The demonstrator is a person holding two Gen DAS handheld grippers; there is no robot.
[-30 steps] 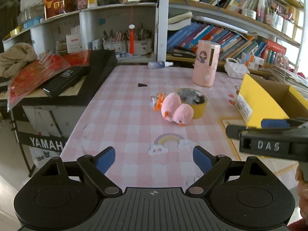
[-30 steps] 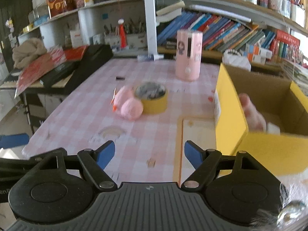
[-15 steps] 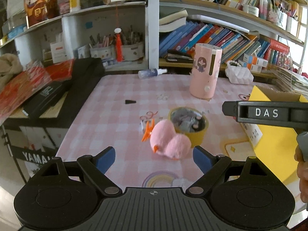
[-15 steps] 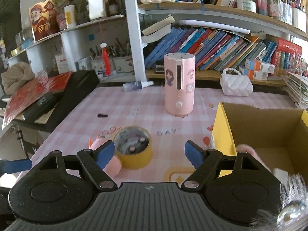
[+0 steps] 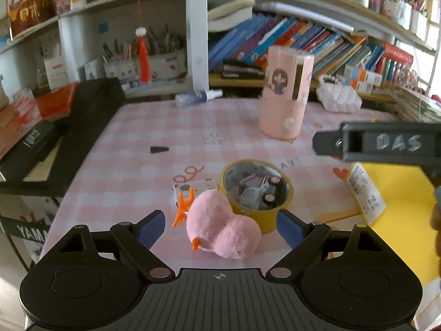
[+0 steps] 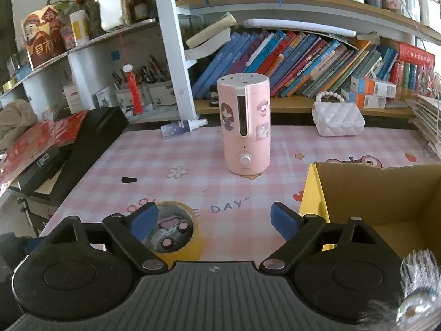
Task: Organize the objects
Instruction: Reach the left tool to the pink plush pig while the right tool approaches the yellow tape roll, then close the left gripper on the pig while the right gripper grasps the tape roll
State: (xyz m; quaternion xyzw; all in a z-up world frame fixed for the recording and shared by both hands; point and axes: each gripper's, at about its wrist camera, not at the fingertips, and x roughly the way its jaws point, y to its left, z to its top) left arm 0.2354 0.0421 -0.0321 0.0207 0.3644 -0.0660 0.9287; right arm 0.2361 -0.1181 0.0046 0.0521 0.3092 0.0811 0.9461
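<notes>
A pink plush chick (image 5: 222, 227) with orange beak and feet lies on the pink checked table (image 5: 132, 149), touching a yellow tape roll (image 5: 257, 190) that holds a toy car. My left gripper (image 5: 220, 224) is open, its fingertips on either side of the plush. My right gripper (image 6: 213, 216) is open and empty above the table, between the tape roll (image 6: 176, 234) and the yellow cardboard box (image 6: 386, 193). The right gripper's body, marked DAS, shows in the left wrist view (image 5: 386, 142).
A pink humidifier (image 6: 244, 125) stands mid-table. A spray bottle (image 6: 183, 127) and a white purse (image 6: 337, 117) lie at the back edge. A small black piece (image 6: 129, 179) lies at the left. Black keyboard case (image 6: 82, 140) at left; bookshelves behind.
Both grippers have moved forward over the table. The plush has come in between my left fingertips. The right view has risen and now faces the humidifier.
</notes>
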